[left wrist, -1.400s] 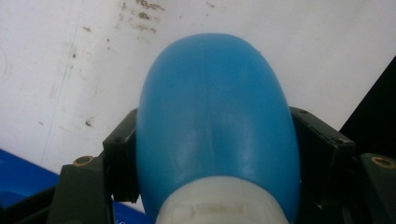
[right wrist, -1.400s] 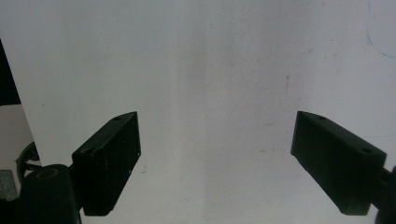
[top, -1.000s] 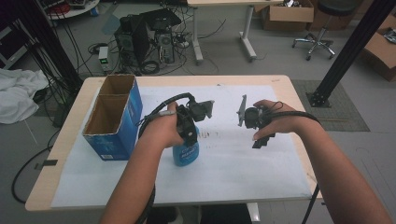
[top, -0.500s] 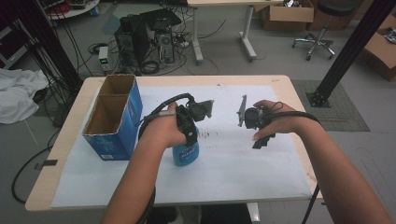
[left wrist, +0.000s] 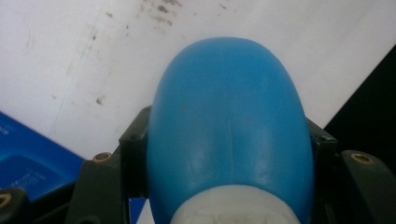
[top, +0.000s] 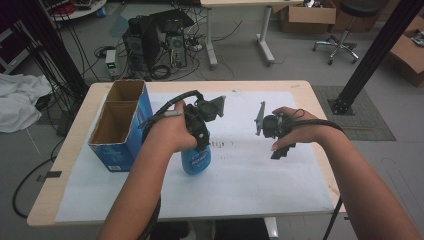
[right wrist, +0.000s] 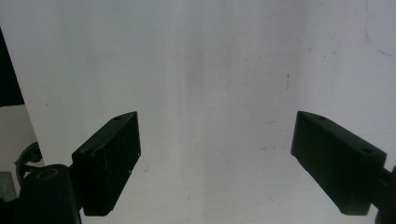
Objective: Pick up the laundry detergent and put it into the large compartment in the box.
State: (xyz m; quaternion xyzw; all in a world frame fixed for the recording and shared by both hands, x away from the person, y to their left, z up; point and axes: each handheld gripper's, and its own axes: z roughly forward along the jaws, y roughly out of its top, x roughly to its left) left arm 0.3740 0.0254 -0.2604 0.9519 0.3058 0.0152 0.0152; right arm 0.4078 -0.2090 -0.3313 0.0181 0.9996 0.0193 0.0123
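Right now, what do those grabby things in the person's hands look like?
Both are black. The left gripper and right gripper each carry a grey three-cornered plate on top and trail a black cable. The tongs are two chunky black blocks with small screw holes, and brass-coloured rings sit near their base. The forearms are bare, with no sleeves showing.

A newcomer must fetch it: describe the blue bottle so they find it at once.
On the wooden table covered with white paper, look just right of the open blue cardboard box. The blue bottle stands there, gripped by the left tongs. It is the one rounded plastic thing.
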